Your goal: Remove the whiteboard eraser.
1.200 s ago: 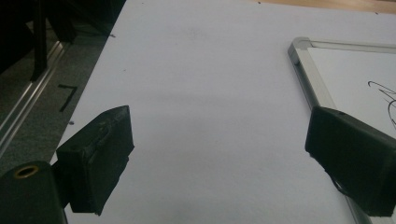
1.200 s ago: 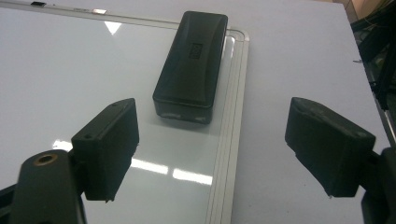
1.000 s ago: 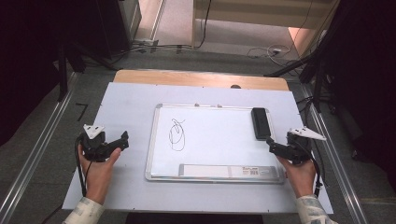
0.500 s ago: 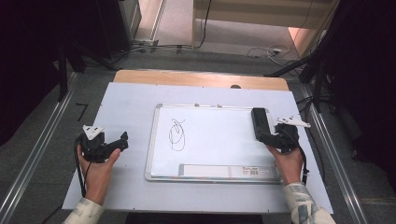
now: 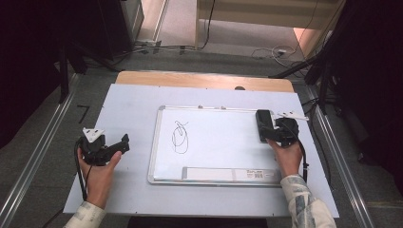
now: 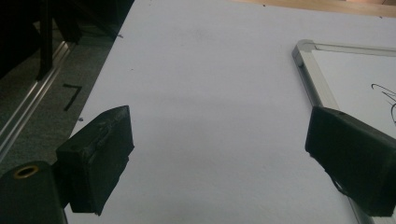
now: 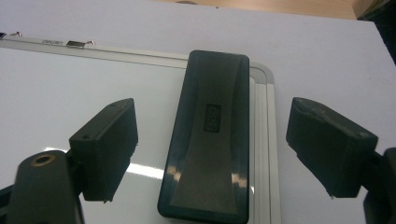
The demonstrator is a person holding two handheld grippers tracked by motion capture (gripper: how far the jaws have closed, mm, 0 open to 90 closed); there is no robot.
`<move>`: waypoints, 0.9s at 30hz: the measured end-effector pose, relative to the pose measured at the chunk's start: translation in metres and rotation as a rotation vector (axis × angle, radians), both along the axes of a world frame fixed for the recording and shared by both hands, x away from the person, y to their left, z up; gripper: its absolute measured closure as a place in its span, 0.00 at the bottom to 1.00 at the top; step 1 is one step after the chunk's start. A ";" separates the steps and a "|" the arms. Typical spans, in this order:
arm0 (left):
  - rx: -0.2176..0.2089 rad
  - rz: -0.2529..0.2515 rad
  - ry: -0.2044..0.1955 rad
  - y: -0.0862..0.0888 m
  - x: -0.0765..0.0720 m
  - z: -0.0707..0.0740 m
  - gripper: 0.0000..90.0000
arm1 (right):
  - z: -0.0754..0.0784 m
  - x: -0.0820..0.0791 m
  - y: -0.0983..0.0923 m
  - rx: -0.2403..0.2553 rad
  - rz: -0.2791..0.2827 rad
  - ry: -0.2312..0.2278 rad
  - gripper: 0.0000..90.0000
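While the scribble sits unwiped on the whiteboard, the right gripper straddles the eraser, jaws spread, not yet gripping. Off on the table, the left gripper rests with jaws released and holding nothing, so by my reckoning the grab and the wiping are all left to do.

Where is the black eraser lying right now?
In the high view the black eraser lies on the whiteboard's right edge near its far corner, between the open jaws of the right gripper.

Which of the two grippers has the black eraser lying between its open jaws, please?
The right gripper: its jaws straddle the eraser on the whiteboard. The left gripper is over bare table.
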State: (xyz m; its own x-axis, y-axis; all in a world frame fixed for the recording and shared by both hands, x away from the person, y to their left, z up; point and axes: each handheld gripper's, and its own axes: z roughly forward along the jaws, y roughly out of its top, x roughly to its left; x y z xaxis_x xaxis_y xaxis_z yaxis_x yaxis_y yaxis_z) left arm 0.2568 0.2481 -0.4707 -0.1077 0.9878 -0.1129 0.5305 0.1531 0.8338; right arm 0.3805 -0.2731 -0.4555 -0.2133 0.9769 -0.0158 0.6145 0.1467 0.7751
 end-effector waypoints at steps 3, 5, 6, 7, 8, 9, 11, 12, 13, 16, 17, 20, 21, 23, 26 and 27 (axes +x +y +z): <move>-0.001 0.001 0.001 0.000 0.000 0.000 0.09 | -0.002 0.005 0.002 -0.007 -0.001 0.010 0.17; 0.000 0.001 0.001 0.000 0.000 0.000 0.09 | -0.004 0.007 0.003 -0.006 -0.006 0.014 0.17; -0.001 0.000 0.000 0.000 0.000 0.000 0.09 | -0.004 0.009 0.004 -0.006 -0.010 0.017 0.17; -0.001 0.000 0.000 0.000 0.000 0.000 0.09 | -0.005 0.010 0.004 -0.008 -0.008 0.018 0.17; -0.001 0.002 0.001 0.000 0.000 0.000 0.09 | -0.006 0.012 0.005 -0.010 -0.011 0.021 0.17; -0.002 0.002 0.002 0.000 0.000 0.000 0.09 | -0.007 0.013 0.005 -0.009 -0.012 0.026 0.17; -0.002 0.003 0.003 0.000 0.000 0.000 0.09 | -0.008 0.016 0.007 -0.011 -0.012 0.028 0.17; -0.002 0.003 0.003 0.000 0.000 0.000 0.09 | -0.008 0.016 0.007 -0.011 -0.012 0.028 0.17; -0.002 0.004 0.003 0.000 0.000 0.000 0.09 | -0.008 0.017 0.008 -0.012 -0.013 0.026 0.17; -0.004 0.002 0.004 0.001 0.000 -0.001 0.09 | -0.011 0.023 0.008 0.002 -0.025 0.027 0.17; -0.003 0.001 0.005 0.001 0.000 -0.001 0.09 | -0.012 0.024 0.008 0.000 -0.027 0.033 0.17; -0.002 0.002 0.005 0.001 0.000 -0.001 0.09 | -0.016 0.026 0.010 -0.012 -0.030 0.041 0.17; -0.002 0.002 0.005 0.001 0.000 -0.001 0.09 | -0.017 0.027 0.010 -0.010 -0.031 0.037 0.18; -0.005 0.002 0.006 0.001 0.001 -0.001 0.09 | -0.017 0.028 0.009 -0.002 -0.038 0.030 0.19; -0.005 0.001 0.007 0.000 0.001 -0.002 0.09 | -0.020 0.031 0.008 0.006 -0.044 0.037 0.21; -0.004 0.001 0.008 0.001 0.001 -0.002 0.09 | -0.021 0.032 0.008 0.001 -0.049 0.041 0.21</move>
State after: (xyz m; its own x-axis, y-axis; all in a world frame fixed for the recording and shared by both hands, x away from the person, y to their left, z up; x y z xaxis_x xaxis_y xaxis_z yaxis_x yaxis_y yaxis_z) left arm 0.2576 0.2487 -0.4722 -0.1092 0.9872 -0.1162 0.5370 0.1569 0.8289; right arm 0.4123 -0.2654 -0.4763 -0.1657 0.9862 -0.0071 0.6520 0.1149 0.7494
